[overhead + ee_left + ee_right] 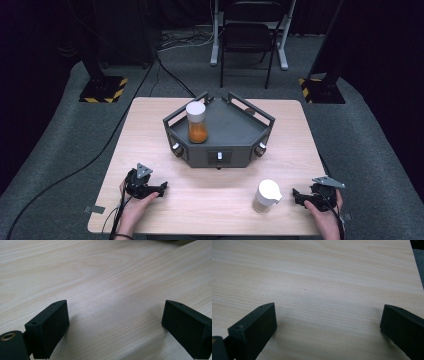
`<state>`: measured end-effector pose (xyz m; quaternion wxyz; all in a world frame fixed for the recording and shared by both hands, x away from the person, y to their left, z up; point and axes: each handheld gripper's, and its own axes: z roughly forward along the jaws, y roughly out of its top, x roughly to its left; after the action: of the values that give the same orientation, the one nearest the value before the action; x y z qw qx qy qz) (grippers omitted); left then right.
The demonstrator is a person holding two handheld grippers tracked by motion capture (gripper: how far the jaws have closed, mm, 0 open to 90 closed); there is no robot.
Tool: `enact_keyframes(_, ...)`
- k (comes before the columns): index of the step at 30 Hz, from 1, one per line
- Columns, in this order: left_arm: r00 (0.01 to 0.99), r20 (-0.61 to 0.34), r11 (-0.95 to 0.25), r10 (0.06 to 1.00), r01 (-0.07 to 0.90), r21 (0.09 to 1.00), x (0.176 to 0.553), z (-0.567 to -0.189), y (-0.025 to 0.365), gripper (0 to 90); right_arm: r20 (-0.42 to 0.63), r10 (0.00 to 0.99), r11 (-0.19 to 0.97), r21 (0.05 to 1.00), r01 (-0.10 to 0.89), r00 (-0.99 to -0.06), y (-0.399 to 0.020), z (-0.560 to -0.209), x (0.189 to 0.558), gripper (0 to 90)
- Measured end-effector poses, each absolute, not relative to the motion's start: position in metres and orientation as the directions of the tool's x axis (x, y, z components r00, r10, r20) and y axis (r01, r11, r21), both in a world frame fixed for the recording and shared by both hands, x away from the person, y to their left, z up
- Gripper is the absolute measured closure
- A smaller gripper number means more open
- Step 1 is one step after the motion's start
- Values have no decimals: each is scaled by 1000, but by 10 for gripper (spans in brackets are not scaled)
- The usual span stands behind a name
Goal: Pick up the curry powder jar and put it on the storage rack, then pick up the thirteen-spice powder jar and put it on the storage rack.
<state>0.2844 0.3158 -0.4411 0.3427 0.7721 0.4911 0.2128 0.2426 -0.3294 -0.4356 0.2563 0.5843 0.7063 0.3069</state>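
Observation:
A clear jar (pixel 197 123) with a white lid and orange contents stands upright in the left part of a dark grey tray (pixel 235 131) at the table's middle. A second white-lidded jar (pixel 266 196) with pale contents stands on the bare wood near the front right. My left gripper (pixel 161 188) rests low at the front left, open, with only wood grain between its jaws (pixel 115 322). My right gripper (pixel 298 197) sits just right of the pale jar, apart from it, also open over bare wood (pixel 328 325).
The tray has raised rails and knobs (pixel 219 157) on its front wall. The wooden table (pixel 150 130) ends close behind both hands. A chair (pixel 249 37) and stand bases (pixel 104 89) are on the floor beyond the far edge. Cables trail off the left side.

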Motion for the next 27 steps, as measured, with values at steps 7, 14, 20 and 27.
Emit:
enact_keyframes(7,427,-7,-284,904,612,738,285,-441,316,67,-3,982,130,733,668,-187,-329,-436,242,0)
enact_keyframes(14,428,-7,-284,904,612,738,285,-441,316,67,-3,982,130,733,668,-187,-329,-436,242,0)
enact_keyframes(20,428,-3,-287,904,611,738,285,-441,315,68,-3,982,129,732,668,-187,-329,-436,242,0)
enact_keyframes(27,430,-3,-288,903,611,737,285,-441,316,67,-3,982,130,732,668,-188,-329,-435,242,0)
